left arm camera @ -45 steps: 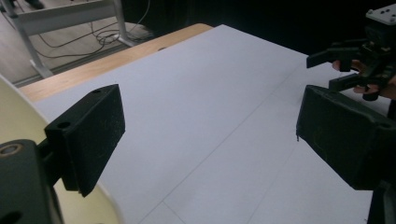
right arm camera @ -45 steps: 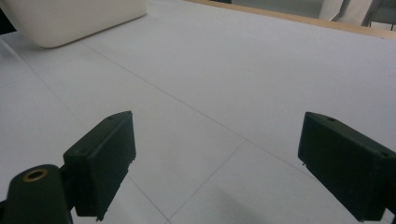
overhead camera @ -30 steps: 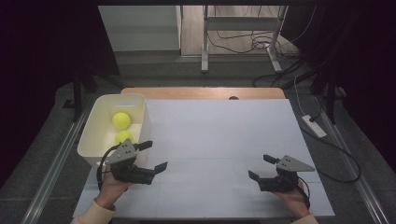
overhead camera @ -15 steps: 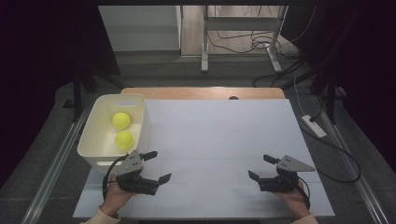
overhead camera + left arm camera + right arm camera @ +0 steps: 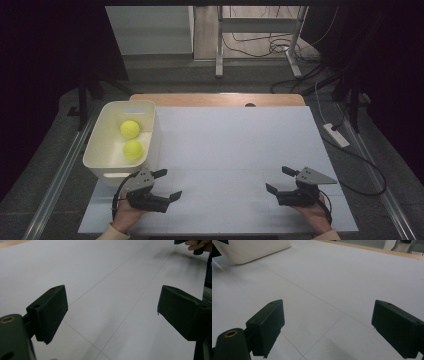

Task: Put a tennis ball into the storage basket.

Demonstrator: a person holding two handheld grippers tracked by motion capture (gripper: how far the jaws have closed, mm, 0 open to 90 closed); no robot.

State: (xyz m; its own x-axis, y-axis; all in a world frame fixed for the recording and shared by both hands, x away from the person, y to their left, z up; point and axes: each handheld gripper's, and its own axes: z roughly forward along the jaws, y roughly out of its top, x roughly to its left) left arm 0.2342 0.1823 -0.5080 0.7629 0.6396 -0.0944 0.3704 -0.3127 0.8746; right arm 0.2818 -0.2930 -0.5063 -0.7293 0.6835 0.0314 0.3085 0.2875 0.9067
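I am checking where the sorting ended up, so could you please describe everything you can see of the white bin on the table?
The white bin is a rectangular, open-topped tub, seemingly matte plastic, with rounded corners, a rolled rim and a handle slot in its far wall. It stands upright on the white table cover at the left edge. Two yellow-green balls lie inside, close together. The left gripper is just in front of it, apart from it.
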